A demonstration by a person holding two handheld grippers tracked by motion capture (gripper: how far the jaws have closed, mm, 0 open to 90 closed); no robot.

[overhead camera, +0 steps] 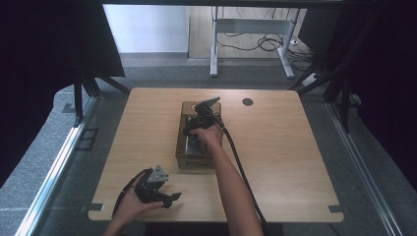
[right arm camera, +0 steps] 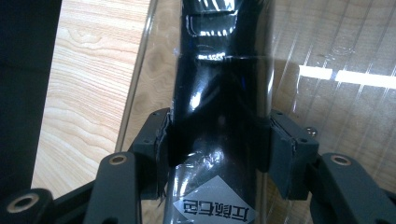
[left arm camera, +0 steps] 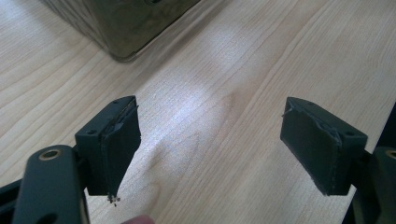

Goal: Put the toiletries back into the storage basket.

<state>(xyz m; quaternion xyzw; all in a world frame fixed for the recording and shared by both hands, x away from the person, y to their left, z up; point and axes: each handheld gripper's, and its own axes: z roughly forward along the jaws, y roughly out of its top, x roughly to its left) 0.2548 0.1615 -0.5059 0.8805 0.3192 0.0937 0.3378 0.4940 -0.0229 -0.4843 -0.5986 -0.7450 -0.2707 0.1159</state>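
Observation:
A brownish see-through box (overhead camera: 180,153) stands at the middle of the wooden table (overhead camera: 285,147). My right gripper (overhead camera: 195,133) points down over it, its jaws pressed on both sides of a glossy black bottle-like object (right arm camera: 219,84) with a white label. In the right gripper view my right gripper (right arm camera: 215,149) holds that object over the box's clear wall (right arm camera: 140,70). At the table's front left my left gripper (overhead camera: 172,198) rests in the person's hand. Its jaws stand wide apart in the left gripper view, with only bare wood between the fingertips (left arm camera: 116,144). A corner of the box (left arm camera: 126,32) lies ahead of them.
The right gripper's black cable (overhead camera: 241,162) trails back along the forearm to the front edge. A round dark hole (overhead camera: 247,102) sits in the tabletop at the back right. Behind the table stands a white desk frame (overhead camera: 251,29) with cables on the floor.

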